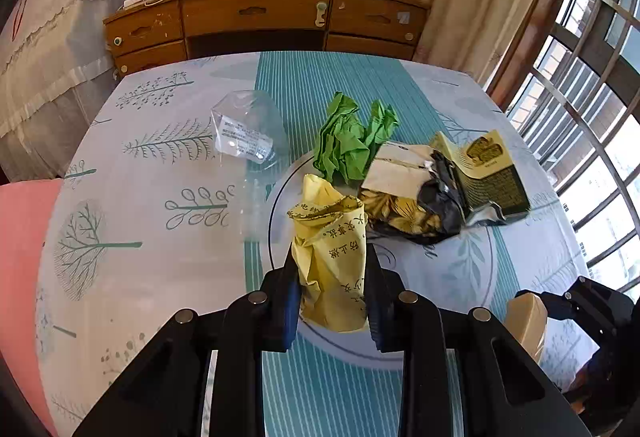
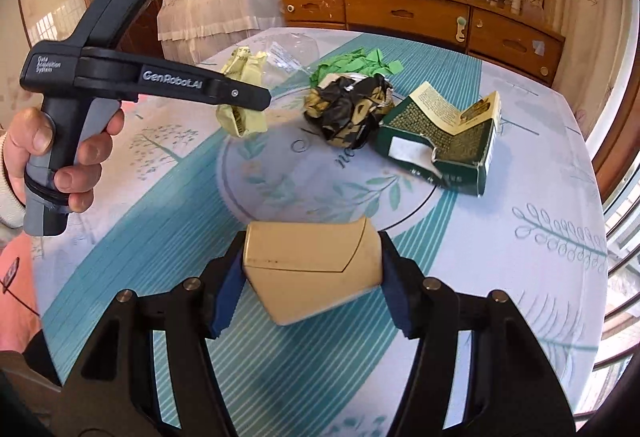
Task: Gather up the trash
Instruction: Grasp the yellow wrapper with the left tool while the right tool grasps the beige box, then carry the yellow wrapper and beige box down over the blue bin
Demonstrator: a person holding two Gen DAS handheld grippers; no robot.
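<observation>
My left gripper (image 1: 332, 277) is clamped on a crumpled yellow paper wrapper (image 1: 330, 257) printed with dark characters; both pads press its sides, and from the right wrist view the wrapper (image 2: 242, 93) hangs clear of the table (image 1: 140, 277). My left hand (image 2: 52, 157) is wrapped around that gripper's grey handle.

My right gripper (image 2: 312, 277) grips a small tan bin with a swing lid (image 2: 308, 269), squeezed between its blue pads near the front edge of the table, lid facing up.

The rest of the trash lies farther out on the patterned tablecloth: crumpled green paper (image 1: 352, 141) toward the far side, a crushed black and gold foil wrapper (image 1: 416, 209) just in front of it, and a torn green carton (image 1: 484, 173) touching the foil on the right. A clear plastic cup (image 1: 248, 129) lies on its side to the left of the green paper.
</observation>
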